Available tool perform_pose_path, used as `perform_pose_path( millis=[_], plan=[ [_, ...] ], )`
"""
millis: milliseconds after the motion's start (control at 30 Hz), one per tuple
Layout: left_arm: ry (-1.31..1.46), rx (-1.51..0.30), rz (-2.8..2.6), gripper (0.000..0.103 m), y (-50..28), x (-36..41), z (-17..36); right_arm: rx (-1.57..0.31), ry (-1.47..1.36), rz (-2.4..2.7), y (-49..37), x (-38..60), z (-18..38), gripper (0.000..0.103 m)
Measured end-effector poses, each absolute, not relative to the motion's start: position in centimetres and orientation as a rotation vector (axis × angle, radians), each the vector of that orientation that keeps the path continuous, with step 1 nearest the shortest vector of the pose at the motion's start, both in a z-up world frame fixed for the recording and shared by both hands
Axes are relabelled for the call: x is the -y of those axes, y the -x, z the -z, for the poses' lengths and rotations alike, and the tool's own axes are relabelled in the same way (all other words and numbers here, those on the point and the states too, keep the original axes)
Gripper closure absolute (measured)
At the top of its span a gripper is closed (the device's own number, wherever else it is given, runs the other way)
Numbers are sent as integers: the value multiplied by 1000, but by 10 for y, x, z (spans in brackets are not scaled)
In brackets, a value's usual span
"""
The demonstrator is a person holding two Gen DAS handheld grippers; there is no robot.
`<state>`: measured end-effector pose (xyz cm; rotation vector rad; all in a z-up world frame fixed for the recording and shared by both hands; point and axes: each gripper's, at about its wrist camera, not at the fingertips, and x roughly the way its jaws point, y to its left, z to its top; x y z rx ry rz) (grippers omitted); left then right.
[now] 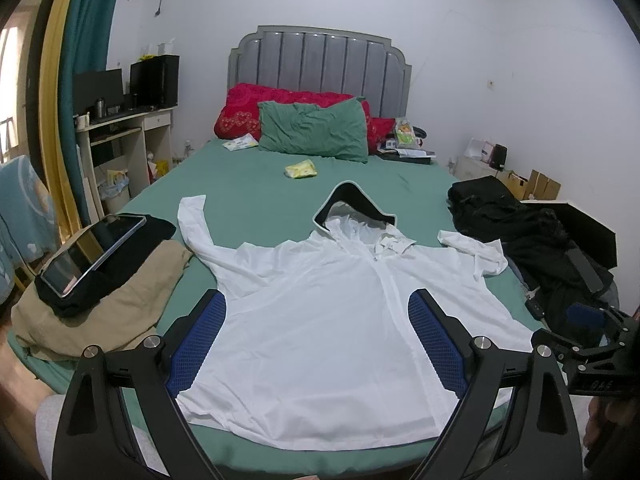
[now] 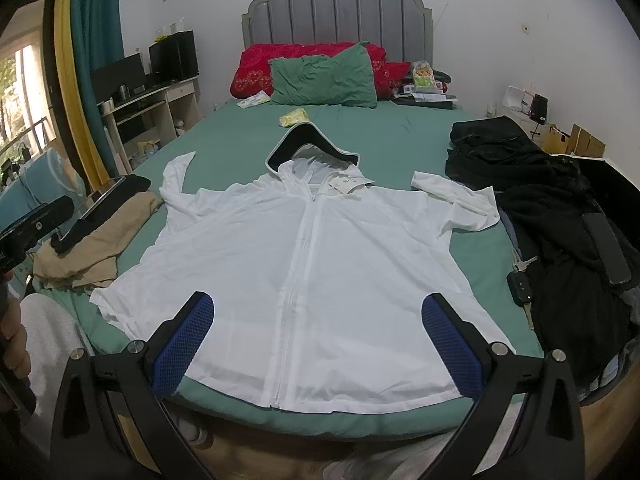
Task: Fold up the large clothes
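Your white hooded jacket (image 1: 320,320) lies spread flat, front up, on the green bed sheet (image 1: 248,200), its hem toward the foot of the bed nearest you and its dark-lined hood (image 1: 352,208) pointing at the headboard (image 1: 320,64). The zip runs down the middle and looks closed. One sleeve (image 1: 192,224) stretches out toward the head of the bed on the left; the other sleeve (image 1: 476,252) is bent back on itself at the right, near a heap of black clothes (image 1: 520,232).

Your left gripper (image 1: 318,340) hovers above the lower part of the jacket with its blue-padded fingers (image 1: 200,344) spread wide apart, holding nothing. Your right gripper (image 2: 318,340) hangs over the hem in the same way, fingers (image 2: 452,344) wide apart and empty, the zip line showing between them.

To the left of the jacket sits a tan garment (image 1: 100,300) with a black folded piece and a tablet (image 1: 92,252) resting on top. In the right wrist view a set of keys with a car fob (image 2: 520,284) lies on the sheet just beside the jacket's right edge, against the black heap. A green pillow (image 1: 312,128) leans on red bedding (image 1: 248,108) at the headboard, and a small yellow packet (image 1: 300,170) rests on the sheet between pillow and hood.
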<state>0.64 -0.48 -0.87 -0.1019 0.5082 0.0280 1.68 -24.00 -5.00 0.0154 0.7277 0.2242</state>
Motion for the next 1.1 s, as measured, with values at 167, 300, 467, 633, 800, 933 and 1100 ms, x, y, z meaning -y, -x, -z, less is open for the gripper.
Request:
perform_pose_path(
  millis=[167,300,467,633,800,933,1100],
  plan=[
    [101,-511,-30,9,-6,4,11,-728,-14,-225,-17,239,50,0],
    [100,-516,-29,9,-6,3,13,-727,-15,-224,-17,239,50,0],
    [98,-519,-31,9,-6,2,15,-723,-17,-224,-19,239,49,0],
    [96,-518,-32,9,-6,0,16,-723,-16,-225,-20,239,49,0],
    [97,-518,-33,9,-5,-1,18,-726,-16,-225,-19,239,49,0],
    [94,-521,-34,9,-5,-2,18,-724,-15,-227,-17,239,48,0],
    [101,-518,-45,9,-1,-5,19,-721,-12,-227,-16,238,48,0]
  ],
)
